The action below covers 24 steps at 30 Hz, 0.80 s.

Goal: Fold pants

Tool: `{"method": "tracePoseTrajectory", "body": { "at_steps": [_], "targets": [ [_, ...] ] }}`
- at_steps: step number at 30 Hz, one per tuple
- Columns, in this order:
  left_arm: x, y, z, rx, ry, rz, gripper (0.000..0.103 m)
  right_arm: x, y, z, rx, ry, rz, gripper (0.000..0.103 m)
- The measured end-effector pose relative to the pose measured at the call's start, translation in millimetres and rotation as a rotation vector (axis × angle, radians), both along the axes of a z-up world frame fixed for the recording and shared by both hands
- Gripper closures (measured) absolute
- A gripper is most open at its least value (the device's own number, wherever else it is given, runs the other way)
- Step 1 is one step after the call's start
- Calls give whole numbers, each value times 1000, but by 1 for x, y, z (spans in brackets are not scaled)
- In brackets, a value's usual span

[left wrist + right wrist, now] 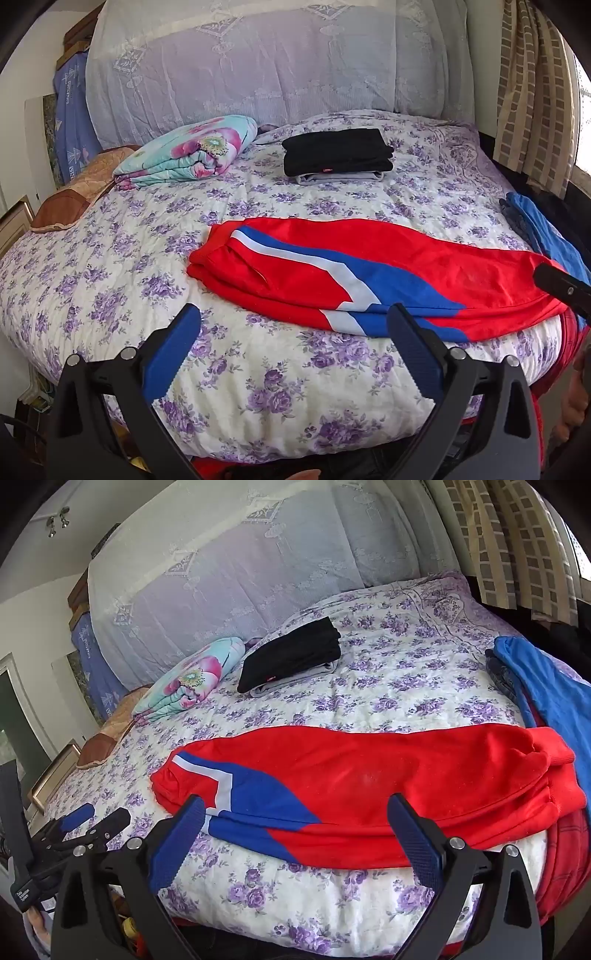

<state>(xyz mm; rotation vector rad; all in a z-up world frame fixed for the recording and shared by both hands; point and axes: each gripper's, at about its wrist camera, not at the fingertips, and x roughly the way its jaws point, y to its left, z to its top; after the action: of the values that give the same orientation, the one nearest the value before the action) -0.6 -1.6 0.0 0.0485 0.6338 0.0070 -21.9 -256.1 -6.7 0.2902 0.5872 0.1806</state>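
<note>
Red pants (424, 266) with a blue and white side stripe lie lengthwise across the near part of the bed (258, 376), legs stacked, the waist end at the left and ribbed cuffs (554, 760) at the right. My left gripper (293, 314) hovers open just short of the pants' near edge by the striped part, nothing between its fingers. My right gripper (295, 805) is open too, held over the near edge of the pants (369, 775) at mid-leg. The left gripper (101, 818) shows at the left of the right wrist view. One black finger (557, 284) of the right gripper shows in the left wrist view.
A folded black garment on a grey one (338, 151) sits at the back of the bed, beside a folded floral quilt (192, 151). Blue and dark clothes (543, 694) are piled at the right edge. A brown pillow (74, 192) lies far left. A lace-draped headboard (277, 62) stands behind.
</note>
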Motion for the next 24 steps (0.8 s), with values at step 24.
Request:
{"method": "tracePoseTrajectory", "body": {
  "at_steps": [24],
  "targets": [
    [1,7,-5,-10,12,4,5,-3,1,3,-6,1,8,4]
  ]
}}
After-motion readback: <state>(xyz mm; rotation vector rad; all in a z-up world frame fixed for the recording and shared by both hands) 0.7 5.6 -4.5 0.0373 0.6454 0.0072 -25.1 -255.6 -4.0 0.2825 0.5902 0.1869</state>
